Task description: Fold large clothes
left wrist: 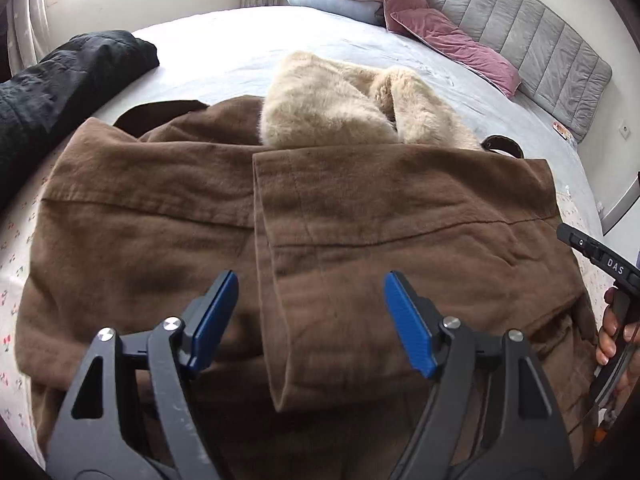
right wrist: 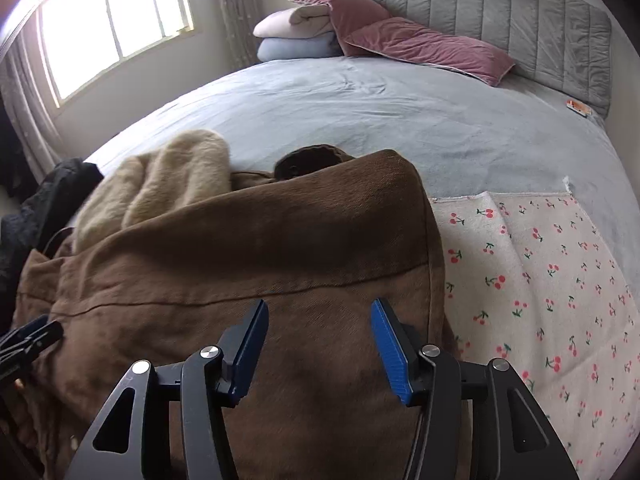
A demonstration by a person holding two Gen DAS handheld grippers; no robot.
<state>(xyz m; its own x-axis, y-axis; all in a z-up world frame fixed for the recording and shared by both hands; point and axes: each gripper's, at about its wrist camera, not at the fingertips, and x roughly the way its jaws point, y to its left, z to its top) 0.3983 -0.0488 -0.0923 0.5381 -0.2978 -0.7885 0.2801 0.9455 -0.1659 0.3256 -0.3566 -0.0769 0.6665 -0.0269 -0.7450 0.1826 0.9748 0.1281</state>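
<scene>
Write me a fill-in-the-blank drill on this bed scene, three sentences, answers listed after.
1. The brown fabric coat has a cream collar made of ____.
2. Both the left gripper and the right gripper have their blue-padded jaws ____.
3. The white blanket beside the coat is printed with red ____.

Missing words: fur; open; cherries

Bedroom, daylight: bright window (right wrist: 116, 24) w/ curtain (right wrist: 236, 8) on pale wall. Bed (right wrist: 400, 120) in grey-blue cover, grey padded headboard (right wrist: 500, 12) behind. Mauve pillows (right wrist: 420, 46) & folded blankets (right wrist: 296, 36) at head.
</scene>
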